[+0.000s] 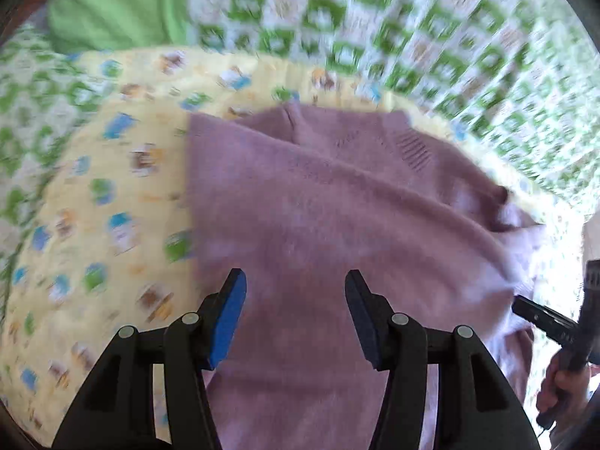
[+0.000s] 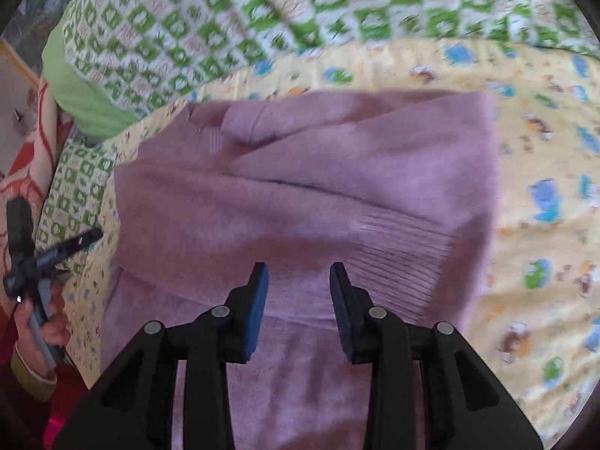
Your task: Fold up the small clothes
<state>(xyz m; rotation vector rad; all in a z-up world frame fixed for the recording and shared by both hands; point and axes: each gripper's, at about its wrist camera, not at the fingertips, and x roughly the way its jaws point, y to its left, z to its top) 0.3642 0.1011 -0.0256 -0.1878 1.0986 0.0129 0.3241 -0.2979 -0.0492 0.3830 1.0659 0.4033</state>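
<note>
A mauve knitted sweater (image 1: 330,202) lies partly folded on a yellow printed cloth (image 1: 105,187). It also shows in the right wrist view (image 2: 318,172), with a ribbed cuff (image 2: 405,247) folded across its body. My left gripper (image 1: 295,281) is open and empty, hovering over the sweater's near left part. My right gripper (image 2: 299,273) is open and empty above the sweater's near middle, just before the ribbed cuff. The right gripper also shows at the right edge of the left wrist view (image 1: 540,318), and the left gripper shows at the left edge of the right wrist view (image 2: 56,251).
The yellow cloth (image 2: 543,187) lies on a green-and-white checked bedspread (image 1: 412,37) (image 2: 225,18). A plain green pillow (image 1: 112,7) sits at the far left. An orange-patterned fabric (image 2: 26,165) lies at the bed's left side.
</note>
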